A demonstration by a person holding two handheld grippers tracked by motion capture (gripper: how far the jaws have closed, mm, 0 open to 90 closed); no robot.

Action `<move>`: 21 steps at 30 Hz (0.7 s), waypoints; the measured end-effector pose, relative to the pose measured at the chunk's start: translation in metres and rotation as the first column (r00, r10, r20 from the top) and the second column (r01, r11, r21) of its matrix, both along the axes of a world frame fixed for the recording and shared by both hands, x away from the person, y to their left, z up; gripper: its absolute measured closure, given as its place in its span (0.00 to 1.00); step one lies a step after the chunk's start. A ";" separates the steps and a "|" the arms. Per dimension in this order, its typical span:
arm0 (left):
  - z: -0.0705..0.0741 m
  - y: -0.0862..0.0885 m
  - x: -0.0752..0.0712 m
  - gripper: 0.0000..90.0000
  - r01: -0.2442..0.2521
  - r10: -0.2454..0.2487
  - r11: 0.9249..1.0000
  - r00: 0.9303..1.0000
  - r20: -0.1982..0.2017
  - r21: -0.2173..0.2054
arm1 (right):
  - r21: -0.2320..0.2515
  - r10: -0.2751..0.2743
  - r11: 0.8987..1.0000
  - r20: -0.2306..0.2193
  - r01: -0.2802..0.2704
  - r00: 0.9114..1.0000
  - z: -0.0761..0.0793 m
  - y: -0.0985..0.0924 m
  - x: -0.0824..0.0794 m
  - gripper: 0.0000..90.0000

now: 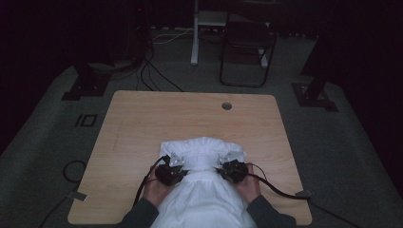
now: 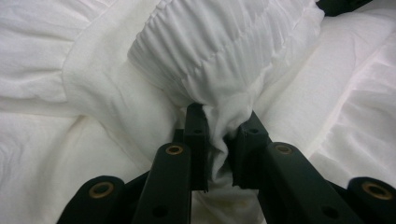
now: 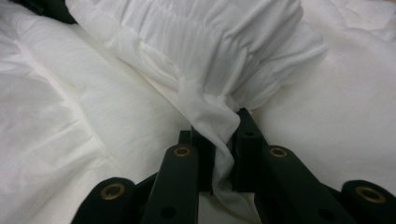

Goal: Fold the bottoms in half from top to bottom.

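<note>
A white garment (image 1: 204, 190) with a gathered elastic band lies on the near half of the wooden table (image 1: 142, 118) and hangs over its front edge. My left gripper (image 1: 177, 171) sits at the cloth's left side, shut on a pinch of the white fabric (image 2: 219, 135) just below the gathered band (image 2: 224, 46). At the right side my right gripper (image 1: 227, 169) is shut on another fold of the garment (image 3: 219, 135), with the gathered band (image 3: 210, 42) bunched beyond its jaws. Both hands rest low on the table.
A round cable hole (image 1: 226, 106) is in the table's far part. Cables trail from both grippers over the table's sides. A dark chair (image 1: 247, 47) and a white stand leg (image 1: 195, 38) are on the floor beyond the table.
</note>
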State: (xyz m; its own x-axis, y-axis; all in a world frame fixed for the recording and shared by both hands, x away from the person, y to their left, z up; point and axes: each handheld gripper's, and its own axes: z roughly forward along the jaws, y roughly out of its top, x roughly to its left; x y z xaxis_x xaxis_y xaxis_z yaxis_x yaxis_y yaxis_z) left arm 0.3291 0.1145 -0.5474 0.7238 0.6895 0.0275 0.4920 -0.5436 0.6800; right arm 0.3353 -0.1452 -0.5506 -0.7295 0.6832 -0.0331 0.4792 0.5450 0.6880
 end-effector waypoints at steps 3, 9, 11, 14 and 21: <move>0.000 -0.001 0.018 0.87 -0.014 0.014 1.000 1.000 0.011 0.000 | -0.009 -0.017 1.000 0.016 0.017 1.000 0.001 0.003 0.019 0.91; 0.003 -0.003 0.058 0.87 -0.046 0.045 0.999 0.998 0.035 0.025 | -0.035 -0.049 0.998 0.038 0.051 0.998 0.003 0.010 0.059 0.91; 0.003 -0.003 0.069 0.87 -0.053 0.051 0.998 0.998 0.045 0.041 | -0.043 -0.061 0.997 0.042 0.062 0.997 0.004 0.013 0.071 0.91; 0.004 -0.003 0.084 0.87 -0.062 0.059 0.997 0.996 0.063 0.051 | -0.052 -0.077 0.995 0.055 0.080 0.995 0.004 0.017 0.086 0.91; 0.008 -0.007 0.116 0.87 -0.111 0.101 0.988 0.991 0.088 0.111 | -0.032 -0.128 0.991 0.030 0.129 0.991 0.006 0.024 0.123 0.91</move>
State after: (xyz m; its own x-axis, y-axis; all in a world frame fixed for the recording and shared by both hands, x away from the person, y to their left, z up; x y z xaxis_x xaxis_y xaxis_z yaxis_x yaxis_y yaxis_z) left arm 0.4454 0.1071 -0.5397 0.6387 0.7510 0.1675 0.4966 -0.5686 0.6558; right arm 0.4579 -0.1211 -0.5442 -0.6342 0.7694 -0.0762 0.5278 0.5029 0.6844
